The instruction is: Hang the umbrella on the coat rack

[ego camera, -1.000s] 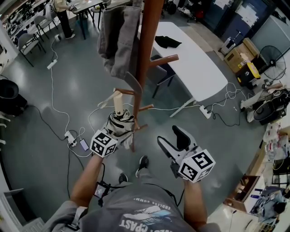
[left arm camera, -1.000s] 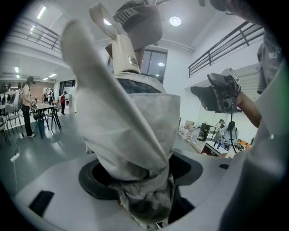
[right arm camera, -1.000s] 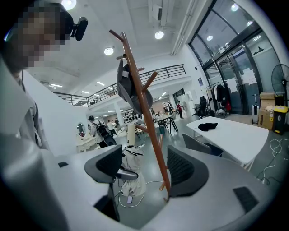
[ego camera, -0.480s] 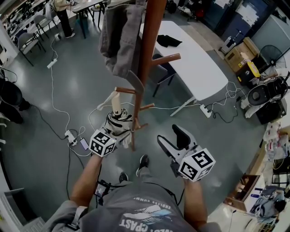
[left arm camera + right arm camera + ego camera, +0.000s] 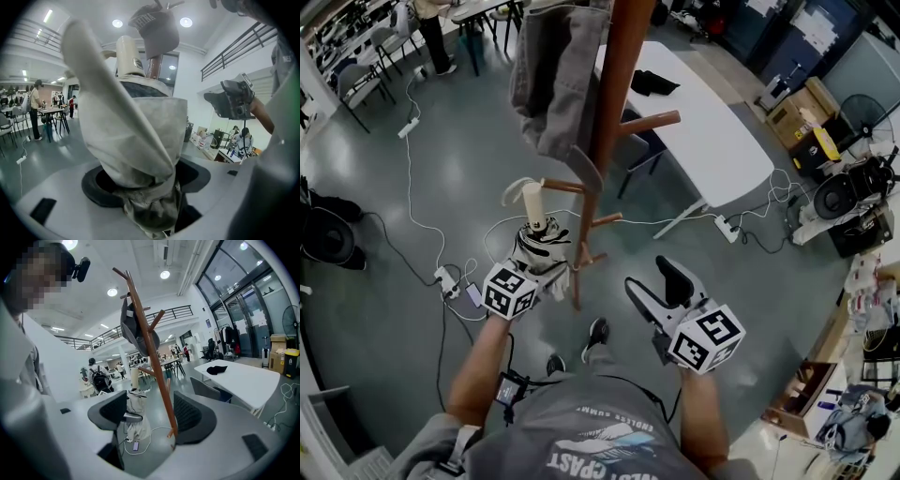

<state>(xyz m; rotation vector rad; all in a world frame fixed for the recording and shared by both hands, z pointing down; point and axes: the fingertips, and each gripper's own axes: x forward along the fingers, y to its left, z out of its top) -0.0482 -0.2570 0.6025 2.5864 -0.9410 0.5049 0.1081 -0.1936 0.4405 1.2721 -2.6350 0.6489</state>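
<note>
**A:** What are the jaws doing?

**B:** The left gripper (image 5: 147,197) is clamped on the bunched cloth of the folded umbrella (image 5: 541,246). Its cream handle (image 5: 532,204) points up, just beside a lower peg (image 5: 559,187) of the coat rack (image 5: 614,112). The right gripper (image 5: 150,416) has its jaws apart and empty, off to the right of the pole.

**A:** How will it handle?

**B:** Light, I'd say. The cloth is soft and slick, so it could creep in the grip, and only the shaft inside is stiff. What looks like a limp strap loop (image 5: 512,194) at the handle should go over the peg.
</note>
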